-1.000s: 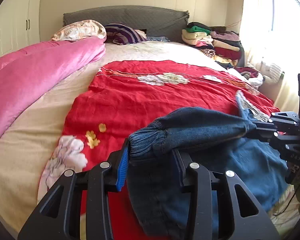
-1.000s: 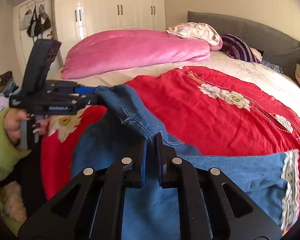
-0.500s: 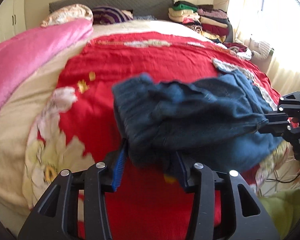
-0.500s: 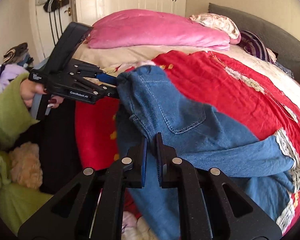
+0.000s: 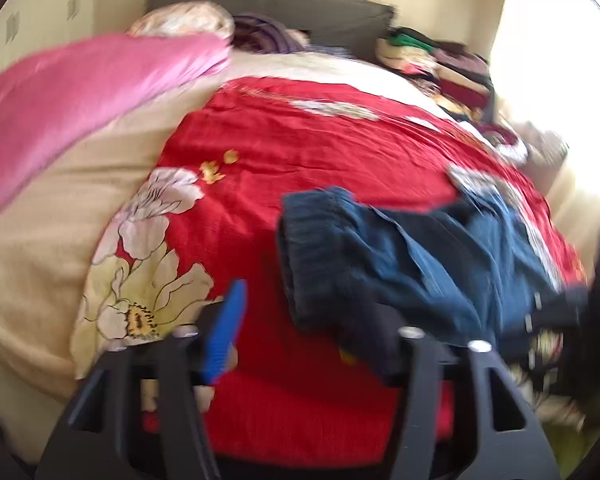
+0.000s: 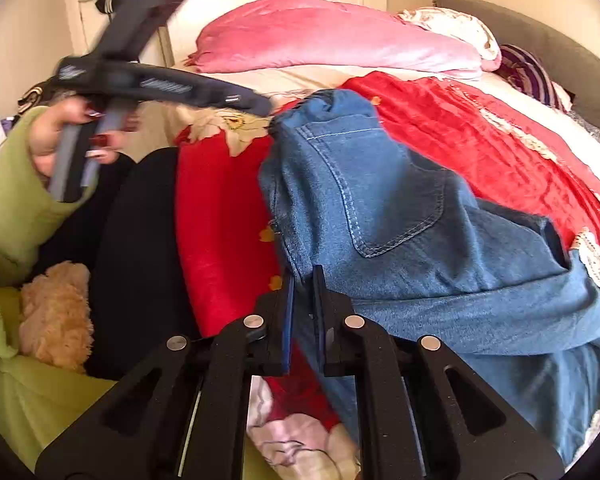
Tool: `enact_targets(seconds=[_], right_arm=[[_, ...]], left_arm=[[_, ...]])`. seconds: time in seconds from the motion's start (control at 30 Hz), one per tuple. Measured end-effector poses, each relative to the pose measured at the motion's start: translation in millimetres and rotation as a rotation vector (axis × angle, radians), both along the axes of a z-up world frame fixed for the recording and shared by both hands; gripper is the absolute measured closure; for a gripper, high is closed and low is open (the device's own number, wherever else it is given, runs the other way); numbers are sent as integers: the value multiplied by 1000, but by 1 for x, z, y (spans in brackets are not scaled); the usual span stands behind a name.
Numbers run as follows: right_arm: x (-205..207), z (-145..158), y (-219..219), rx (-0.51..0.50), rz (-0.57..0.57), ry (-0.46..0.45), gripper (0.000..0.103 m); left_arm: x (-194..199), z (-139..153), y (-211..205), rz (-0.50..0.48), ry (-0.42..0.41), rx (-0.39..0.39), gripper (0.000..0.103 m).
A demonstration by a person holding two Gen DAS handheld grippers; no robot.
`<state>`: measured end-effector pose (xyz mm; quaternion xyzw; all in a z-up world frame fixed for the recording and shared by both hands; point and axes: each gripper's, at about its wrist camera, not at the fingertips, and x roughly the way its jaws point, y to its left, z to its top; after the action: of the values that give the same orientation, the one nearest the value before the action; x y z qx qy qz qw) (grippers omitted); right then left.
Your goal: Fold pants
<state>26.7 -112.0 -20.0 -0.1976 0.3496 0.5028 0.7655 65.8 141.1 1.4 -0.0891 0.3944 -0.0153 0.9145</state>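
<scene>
Released since half a second ago: left gripper [image 5: 312,332] fingers now apart, jeans [image 5: 412,256] dropped near the bed's [image 5: 32,248] foot edge. Seen from the right: right gripper [image 6: 302,300] fingers clamped on denim, anchoring the fold.

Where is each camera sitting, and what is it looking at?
Left wrist: sits on the left gripper, facing up the bed toward the headboard; its fingers show.
Right wrist: sits on the right gripper, facing across the bed; shows its fingers and the left hand.
Both see the jeans and pink quilt.
</scene>
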Motion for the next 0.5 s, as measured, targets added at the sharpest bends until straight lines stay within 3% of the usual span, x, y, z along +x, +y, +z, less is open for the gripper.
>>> enact_targets(seconds=[0.07, 0.13, 0.17, 0.3, 0.4, 0.5], right_arm=[[-3, -11, 4, -40, -13, 2, 99], [-4, -18, 6, -55, -21, 15, 95], [-6, -19, 6, -52, -17, 23, 91], [-11, 6, -4, 22, 22, 30, 77], [-2, 27, -13, 106, -41, -9, 71], [16, 13, -5, 39, -130, -3, 68]], left_arm=[[11, -8, 5, 22, 5, -62, 43], [19, -20, -1, 16, 27, -18, 44], [21, -25, -5, 10, 38, 14, 51], [20, -36, -8, 1, 45, 42, 56], [19, -37, -4, 8, 46, 25, 56], [16, -35, -3, 21, 41, 29, 54]])
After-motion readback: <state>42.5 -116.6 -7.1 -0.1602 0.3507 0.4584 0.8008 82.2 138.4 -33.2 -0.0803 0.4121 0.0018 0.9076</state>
